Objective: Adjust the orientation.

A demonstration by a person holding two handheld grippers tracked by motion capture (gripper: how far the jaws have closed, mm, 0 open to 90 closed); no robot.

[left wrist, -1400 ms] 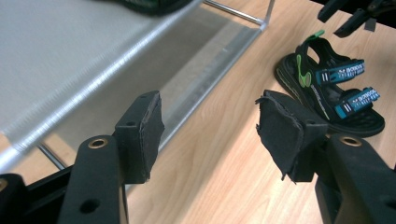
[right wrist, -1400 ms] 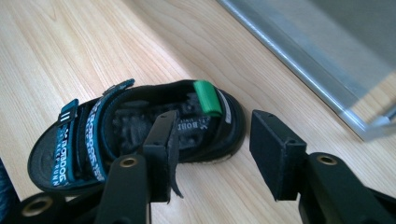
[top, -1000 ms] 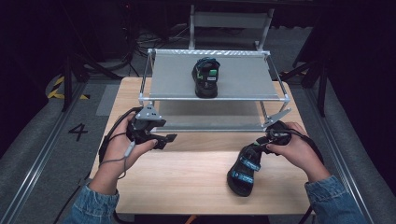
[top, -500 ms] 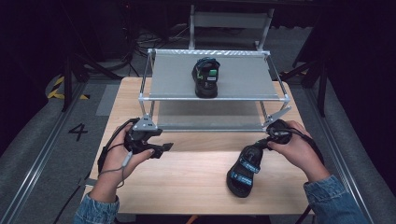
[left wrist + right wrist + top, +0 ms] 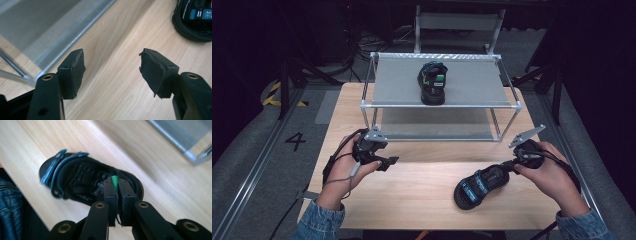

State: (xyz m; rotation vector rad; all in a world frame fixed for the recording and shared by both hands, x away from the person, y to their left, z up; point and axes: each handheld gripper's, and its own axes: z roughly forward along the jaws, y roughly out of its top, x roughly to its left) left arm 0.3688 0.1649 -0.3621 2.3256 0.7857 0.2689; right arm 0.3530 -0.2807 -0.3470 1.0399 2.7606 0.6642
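High view: the wooden counter [image 5: 412, 200] carries a two-tier metal shelf rack [image 5: 442, 105] along its far half. A dark sandal with a green tab [image 5: 432, 82] stands on the rack's grey top shelf, near the middle. On the counter at about 4 o'clock lies a second sandal, black with blue straps [image 5: 479, 185], its toe pointing toward 8 o'clock and its heel toward 2 o'clock. The right gripper [image 5: 512, 166] is at that heel, held by the person's right hand [image 5: 547, 175] coming in from 5 o'clock. The left gripper [image 5: 387, 162] sits at about 8 o'clock, just in front of the rack's near left leg, held by the left hand [image 5: 344, 167], well apart from both sandals.

Left gripper view: the jaws stand wide apart with nothing between them, only bare counter wood below. The rack's lower shelf edge runs across at 10 to 11 o'clock, and part of the black and blue sandal [image 5: 195, 20] shows at 1 o'clock, well clear of the pads [image 5: 152, 71].

Right gripper view: the jaws have just been closing and now pinch a small green pull loop [image 5: 114, 182] at the heel of the black and blue sandal [image 5: 82, 182]. The sandal stretches away toward 10 o'clock over the counter. A corner of the rack [image 5: 192, 147] lies at 2 o'clock.
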